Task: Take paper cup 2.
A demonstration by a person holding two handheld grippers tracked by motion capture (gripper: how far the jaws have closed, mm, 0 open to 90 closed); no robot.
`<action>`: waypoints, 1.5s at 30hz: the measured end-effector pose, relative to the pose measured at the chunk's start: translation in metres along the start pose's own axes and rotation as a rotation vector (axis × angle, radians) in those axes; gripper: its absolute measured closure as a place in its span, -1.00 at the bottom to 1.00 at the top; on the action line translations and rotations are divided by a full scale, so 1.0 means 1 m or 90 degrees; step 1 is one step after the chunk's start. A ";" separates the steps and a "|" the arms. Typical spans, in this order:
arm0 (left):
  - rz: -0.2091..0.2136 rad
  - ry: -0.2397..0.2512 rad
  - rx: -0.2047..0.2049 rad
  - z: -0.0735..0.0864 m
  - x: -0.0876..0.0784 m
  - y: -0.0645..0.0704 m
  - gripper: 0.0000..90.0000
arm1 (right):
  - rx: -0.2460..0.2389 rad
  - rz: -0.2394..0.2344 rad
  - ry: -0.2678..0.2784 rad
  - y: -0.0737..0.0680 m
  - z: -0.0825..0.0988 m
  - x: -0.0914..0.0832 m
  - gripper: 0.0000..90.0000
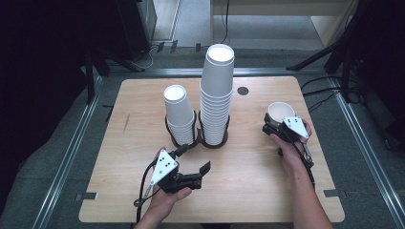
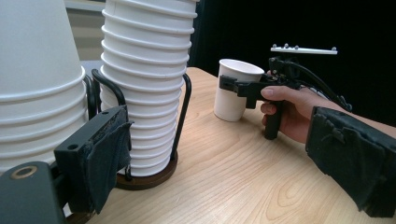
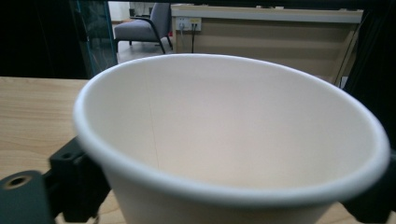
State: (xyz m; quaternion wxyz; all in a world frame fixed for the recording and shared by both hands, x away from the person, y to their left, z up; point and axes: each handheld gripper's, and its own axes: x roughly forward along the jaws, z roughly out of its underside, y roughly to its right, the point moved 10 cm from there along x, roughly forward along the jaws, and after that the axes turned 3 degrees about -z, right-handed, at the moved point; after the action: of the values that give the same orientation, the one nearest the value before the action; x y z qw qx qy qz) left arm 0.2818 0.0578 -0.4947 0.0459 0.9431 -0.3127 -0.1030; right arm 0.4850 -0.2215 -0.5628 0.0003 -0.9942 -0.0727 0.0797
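A single white paper cup [image 1: 281, 111] stands at the right of the wooden table [image 1: 267, 186], and my right gripper [image 1: 278, 122] is shut on its sides. In the right gripper view the cup's open mouth [image 3: 224, 140] sits between the two black jaws. The left gripper view shows this cup [image 2: 233, 91] upright with its base at the tabletop, clamped by the right gripper [image 2: 235, 87]. My left gripper [image 1: 193, 159] hovers open near the table's front, just before the short cup stack [image 1: 179, 112], with nothing between its pads [image 2: 105, 156].
A tall stack of white cups [image 1: 217, 90] and the short stack each sit in a black wire holder [image 1: 212, 138] at mid-table. A dark round hole [image 1: 243, 90] marks the far side. Bare wood lies between the two hands.
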 end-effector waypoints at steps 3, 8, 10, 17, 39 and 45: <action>0.000 -0.002 0.003 0.001 0.000 0.000 -0.84 | 0.005 -0.011 -0.010 0.000 0.002 -0.001 -1.00; 0.000 -0.003 0.004 0.001 0.000 0.000 -0.84 | 0.016 -0.012 -0.021 0.001 0.004 -0.005 -1.00; 0.000 -0.003 0.003 0.001 0.001 0.000 -0.84 | 0.015 -0.013 -0.022 0.001 0.004 -0.008 -1.00; 0.001 -0.007 0.004 0.003 0.003 0.001 -0.84 | -0.008 -0.020 -0.039 -0.001 0.011 -0.023 -1.00; -0.091 -0.021 -0.013 0.004 0.040 -0.021 -0.84 | 0.019 -0.070 -0.027 -0.010 -0.014 -0.078 -1.00; -0.117 -0.016 -0.007 -0.006 0.052 -0.030 -0.84 | 0.016 -0.105 -0.012 -0.028 -0.041 -0.091 -1.00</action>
State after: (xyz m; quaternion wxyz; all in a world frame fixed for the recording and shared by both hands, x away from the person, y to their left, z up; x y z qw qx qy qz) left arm 0.3409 0.0505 -0.5024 0.0375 0.9662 -0.2246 -0.1205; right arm 0.3985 -0.2069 -0.5074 0.0187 -0.9840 -0.1532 0.0894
